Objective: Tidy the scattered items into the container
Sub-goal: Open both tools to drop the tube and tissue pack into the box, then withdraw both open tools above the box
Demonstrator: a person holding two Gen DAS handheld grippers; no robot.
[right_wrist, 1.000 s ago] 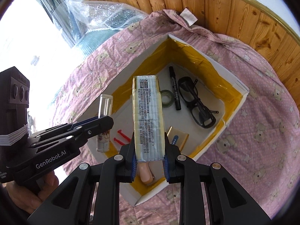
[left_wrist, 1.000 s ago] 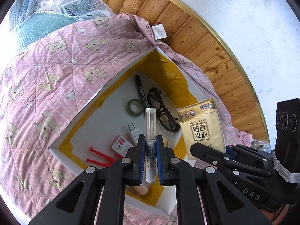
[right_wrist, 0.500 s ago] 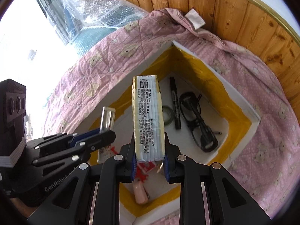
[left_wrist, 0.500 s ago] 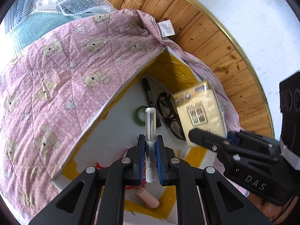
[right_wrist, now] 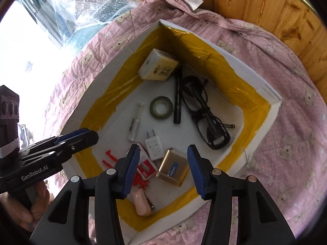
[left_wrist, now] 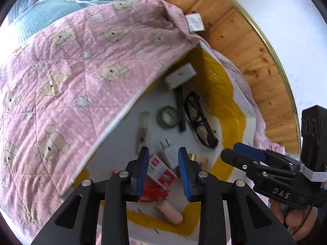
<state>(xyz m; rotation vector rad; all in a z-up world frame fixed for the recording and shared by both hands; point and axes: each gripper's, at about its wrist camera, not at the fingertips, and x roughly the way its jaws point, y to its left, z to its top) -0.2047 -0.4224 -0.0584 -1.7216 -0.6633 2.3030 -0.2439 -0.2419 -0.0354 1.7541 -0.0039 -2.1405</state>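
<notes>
The white box [right_wrist: 271, 102] lined with yellow tape sits on a pink bear-print quilt [right_wrist: 296, 143]. A yellow tissue pack [right_wrist: 158, 65] lies in its far corner, blurred in the left wrist view [left_wrist: 179, 76]. A clear tube [right_wrist: 136, 122] lies on the box floor [left_wrist: 143, 128]. My left gripper [left_wrist: 162, 150] and my right gripper [right_wrist: 163, 147] both hover open over the box's near end, holding nothing. In the box too are black glasses [right_wrist: 204, 110], a marker [right_wrist: 177, 100], a tape roll [right_wrist: 161, 107], a white plug [right_wrist: 154, 146] and a gold box [right_wrist: 172, 167].
Red pegs [right_wrist: 107, 159], a red-and-white packet [right_wrist: 146, 169] and a pink object [right_wrist: 141, 204] lie at the box's near end. Bubble wrap [right_wrist: 98, 6] is piled at the far left. A wooden wall [right_wrist: 265, 2] runs behind the quilt. A hand [right_wrist: 24, 212] grips the left tool.
Both grippers have opened. The tube has left the left gripper and the tissue pack the right; both now lie inside the box.
</notes>
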